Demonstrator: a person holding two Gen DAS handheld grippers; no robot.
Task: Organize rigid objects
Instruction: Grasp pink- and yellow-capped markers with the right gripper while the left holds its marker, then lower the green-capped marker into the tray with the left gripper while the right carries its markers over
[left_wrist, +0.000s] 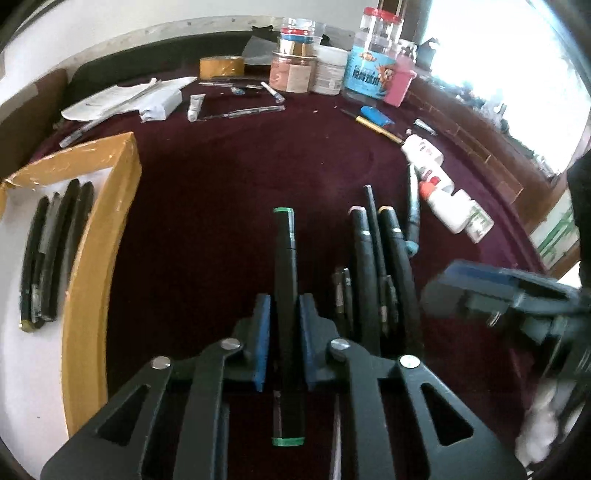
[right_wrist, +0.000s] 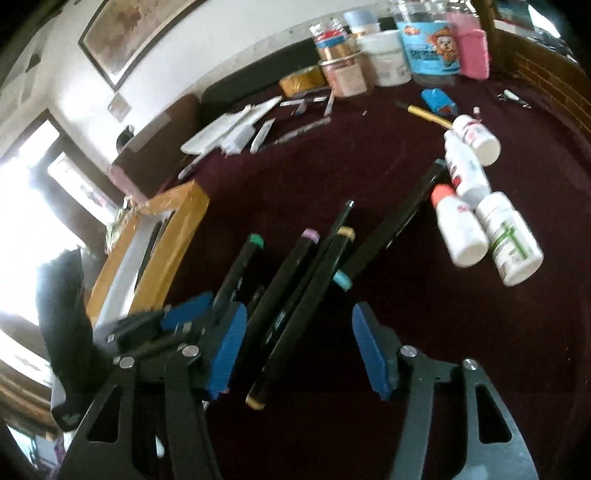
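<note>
A: Where is the left gripper, and what has it got?

B: It sits low over the dark red tablecloth, its blue pads closed tight on a black marker with green ends. The marker runs lengthwise between the jaws, one green end pointing far, the other showing near, under the gripper's body.

A: And the right gripper?

B: Its jaws stand partly apart. A black marker with yellow ends lies slantwise in the gap, close to the left pad, but the pads do not press on it. Just to its left lie a thin black pen and a marker with a pink end, all side by side on the cloth.

A: Anything to the right of that bunch?

B: A marker with a light blue end, slanting far-right towards a cluster of white bottles lying on their sides.

A: Where are the sorted ones?

B: In a shallow box with a yellow-brown rim, on the left of the cloth. Several dark pens lie side by side on its white floor. The green marker is well to the right of that box.
</note>
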